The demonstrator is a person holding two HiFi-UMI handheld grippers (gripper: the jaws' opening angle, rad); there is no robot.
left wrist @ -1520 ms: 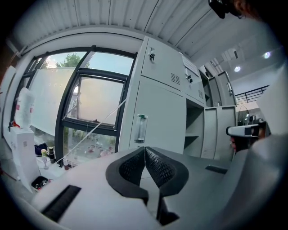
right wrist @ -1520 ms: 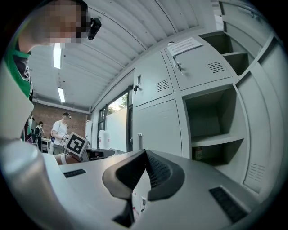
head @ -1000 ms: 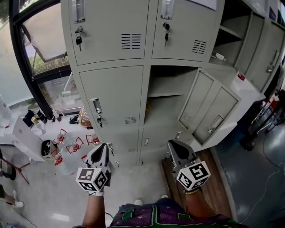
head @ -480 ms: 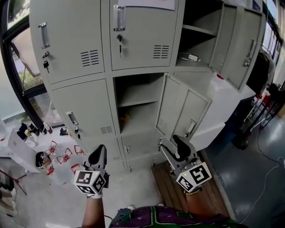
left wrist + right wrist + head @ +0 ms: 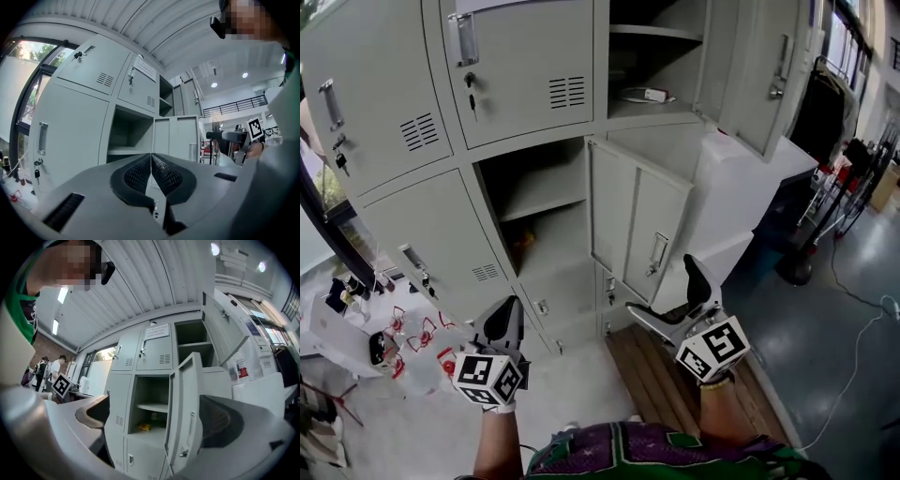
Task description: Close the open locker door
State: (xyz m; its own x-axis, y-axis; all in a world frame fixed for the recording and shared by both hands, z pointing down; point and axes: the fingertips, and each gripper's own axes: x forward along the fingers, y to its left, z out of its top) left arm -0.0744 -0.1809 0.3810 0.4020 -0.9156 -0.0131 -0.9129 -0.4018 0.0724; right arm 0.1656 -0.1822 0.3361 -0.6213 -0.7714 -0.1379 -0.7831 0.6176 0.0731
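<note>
The open locker door (image 5: 639, 225) swings out to the right of its empty middle-row compartment (image 5: 534, 197). My right gripper (image 5: 664, 289) is held below and in front of that door, apart from it. Its jaws have just been opening and now stand wide with nothing between them. In the right gripper view the door (image 5: 187, 413) stands ahead, framed by the spread right gripper (image 5: 157, 417). My left gripper (image 5: 503, 319) is shut and empty, low in front of the closed lockers. In the left gripper view the left gripper (image 5: 151, 161) has its pads pressed together, the door (image 5: 177, 138) beyond.
An upper locker also stands open, its door (image 5: 764, 75) swung right and a small item (image 5: 649, 95) on its shelf. A white cabinet (image 5: 741, 187) sits behind the open doors. A wooden board (image 5: 652, 370) lies on the floor. Red-wire clutter (image 5: 403, 328) is at lower left.
My right gripper's jaws went from shut to wide open. Both grippers came forward, and the lockers slid left in the head view, putting the open door right in front of my right gripper.
</note>
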